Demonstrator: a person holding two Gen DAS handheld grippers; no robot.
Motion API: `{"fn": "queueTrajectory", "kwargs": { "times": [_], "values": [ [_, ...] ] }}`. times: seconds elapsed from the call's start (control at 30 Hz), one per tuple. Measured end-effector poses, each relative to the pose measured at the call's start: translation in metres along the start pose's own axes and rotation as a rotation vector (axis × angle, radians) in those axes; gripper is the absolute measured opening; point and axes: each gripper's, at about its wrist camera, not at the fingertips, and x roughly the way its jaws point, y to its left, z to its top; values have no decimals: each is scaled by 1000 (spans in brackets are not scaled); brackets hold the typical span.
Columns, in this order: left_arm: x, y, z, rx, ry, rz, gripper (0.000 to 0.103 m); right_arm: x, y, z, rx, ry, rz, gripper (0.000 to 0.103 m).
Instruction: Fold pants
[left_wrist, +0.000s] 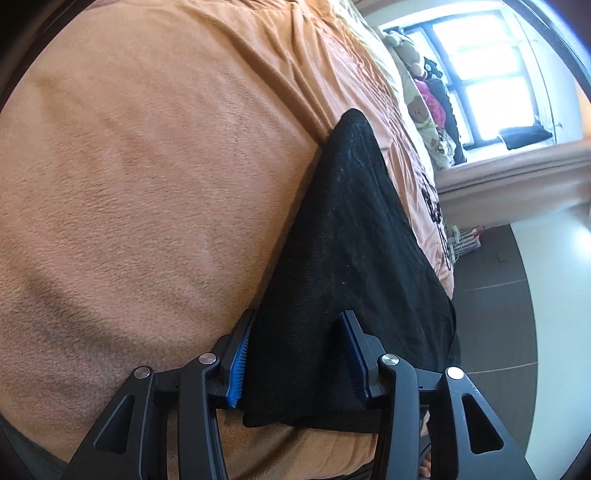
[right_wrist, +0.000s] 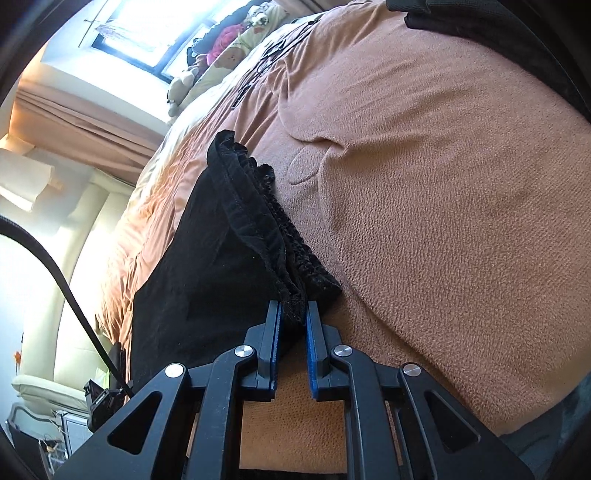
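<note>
Here one black pants; right hand-held gripper pinching waistband, left hand-held gripper parted, straddling cloth.

A bedroom in a home — lived in and sunlit.

A bed under a tan fleece blanket, stuffed toys piled along its far edge below a bright window, with drawn peach curtains, a cream armchair and dark floor tiles alongside — all domestic furnishings.
</note>
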Motion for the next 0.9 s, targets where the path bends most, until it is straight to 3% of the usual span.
{"fn": "queueTrajectory", "kwargs": {
  "times": [0.13,0.33,0.53,0.73,0.9],
  "values": [
    [-2,1,-3,7,-16,-19,29,-6,11,3,-47,1,-30,14],
    [-13,-7,-3,19,-33,-66,15,-34,38,6,-131,-70,-117,16],
    [-29,-24,-3,56,-58,-111,11,-48,75,2,-211,-120,-115,17],
    [-43,-33,-4,87,-71,-157,11,-25,112,-14,-302,-64,-75,17],
    [-38,-24,-2,69,-49,-140,11,10,145,-35,-385,22,-52,17]
  ]
}}
